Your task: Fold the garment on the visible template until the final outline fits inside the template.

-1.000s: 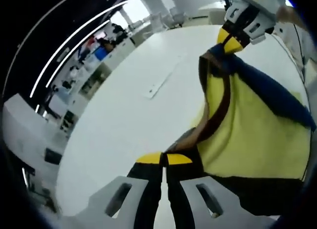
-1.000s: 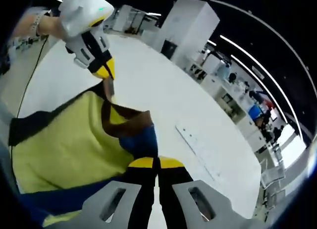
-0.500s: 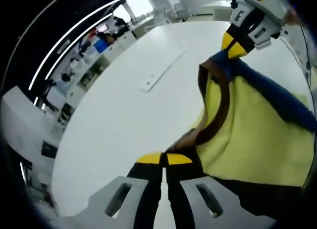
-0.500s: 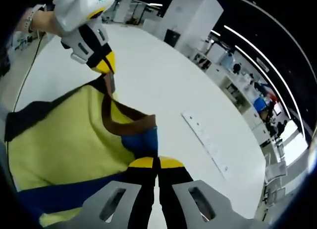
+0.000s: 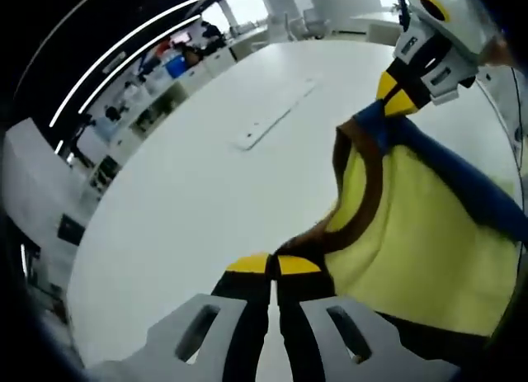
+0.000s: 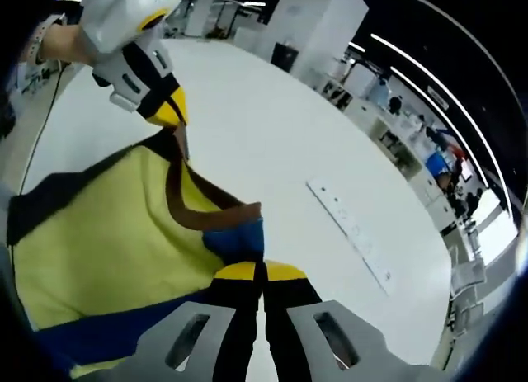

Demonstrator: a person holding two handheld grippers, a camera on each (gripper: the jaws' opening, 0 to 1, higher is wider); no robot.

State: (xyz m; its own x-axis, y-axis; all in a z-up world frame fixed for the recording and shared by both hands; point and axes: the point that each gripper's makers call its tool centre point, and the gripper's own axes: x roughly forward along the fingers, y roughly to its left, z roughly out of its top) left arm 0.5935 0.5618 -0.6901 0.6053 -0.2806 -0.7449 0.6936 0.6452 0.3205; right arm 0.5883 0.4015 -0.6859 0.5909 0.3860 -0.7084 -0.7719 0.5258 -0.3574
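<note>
white table (image 5: 181, 209) under yellow garment (image 5: 412, 233), pinched by both closed tongs (image 5: 272, 265) (image 6: 261, 271)

Garment (image 5: 412, 225): your soft matt cloth, fleecy yellow face, brown and blue trim at its 12 o'clock edge. Worktop (image 5: 198, 200): smooth white, faint sheen. Your left hand-held gripper (image 5: 272, 265) and right hand-held gripper (image 6: 261, 271): matt grey plastic bodies, yellow-and-black tips.

Garment (image 5: 421, 233) spans between left gripper (image 5: 272, 265) and right gripper (image 6: 261, 271), above table (image 5: 190, 200).
</note>
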